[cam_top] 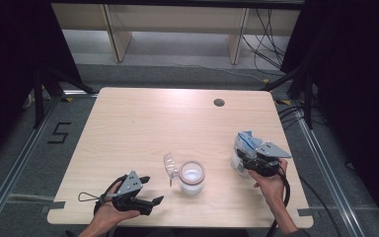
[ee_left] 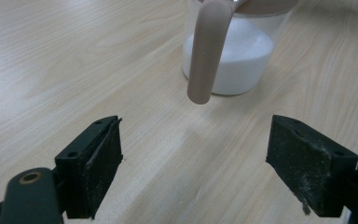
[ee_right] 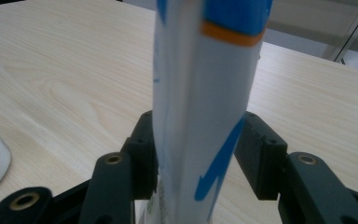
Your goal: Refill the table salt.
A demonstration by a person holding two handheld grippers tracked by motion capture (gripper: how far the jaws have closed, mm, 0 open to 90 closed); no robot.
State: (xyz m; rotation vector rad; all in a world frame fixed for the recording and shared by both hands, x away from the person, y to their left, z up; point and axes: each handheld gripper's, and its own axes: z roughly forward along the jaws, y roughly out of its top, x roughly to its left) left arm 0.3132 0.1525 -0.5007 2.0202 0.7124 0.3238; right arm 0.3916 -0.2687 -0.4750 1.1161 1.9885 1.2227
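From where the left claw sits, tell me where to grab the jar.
Take the jar by its handle, coming from the left claw's side. The handle hangs as a narrow vertical bar facing the open jaws, thinner than their gap; the round body looks too wide.

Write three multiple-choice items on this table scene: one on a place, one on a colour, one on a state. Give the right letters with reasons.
1. Where does the jar stand?
A. near the front edge of the table, between the two grippers
B. beside the round hole at the far edge
C. on the floor

2. What colour is the powder in the jar?
A. brown
B. white
C. green

3. How does the left gripper stand?
A. shut on the jar's lid
B. shut on the carton
C. open, nothing between its pads

Answers:
1 A, the high view shows it between the left gripper and the right gripper.
2 B, white fill shows through the clear wall.
3 C, its jaws stand wide apart over bare wood.
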